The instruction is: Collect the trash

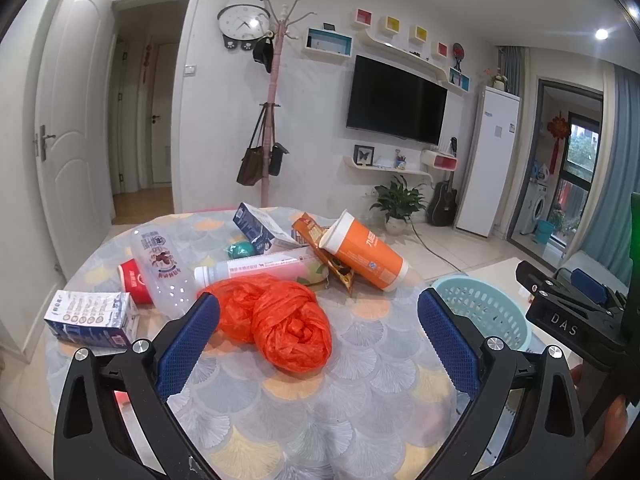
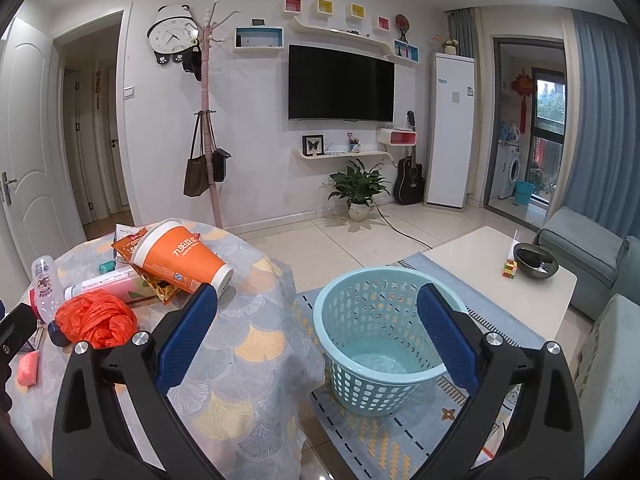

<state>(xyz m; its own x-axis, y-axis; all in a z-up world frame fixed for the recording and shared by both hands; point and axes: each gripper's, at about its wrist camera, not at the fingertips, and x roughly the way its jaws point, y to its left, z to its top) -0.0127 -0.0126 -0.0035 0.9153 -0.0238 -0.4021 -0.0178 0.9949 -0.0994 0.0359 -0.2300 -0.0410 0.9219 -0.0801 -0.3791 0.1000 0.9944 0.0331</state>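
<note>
The orange bag (image 1: 280, 320) is seen at the centre of the left wrist view, on the table (image 1: 360, 420), just ahead of the left gripper (image 1: 318, 334) and nearer its left finger. Both jaws are spread wide and nothing is held. The bag's long axis is judged to run from upper left to lower right, across the opening. In the right wrist view the right gripper (image 2: 316, 334) is pointed at the empty basket (image 2: 376, 360) at centre, so the left is nearer the bag.
</note>
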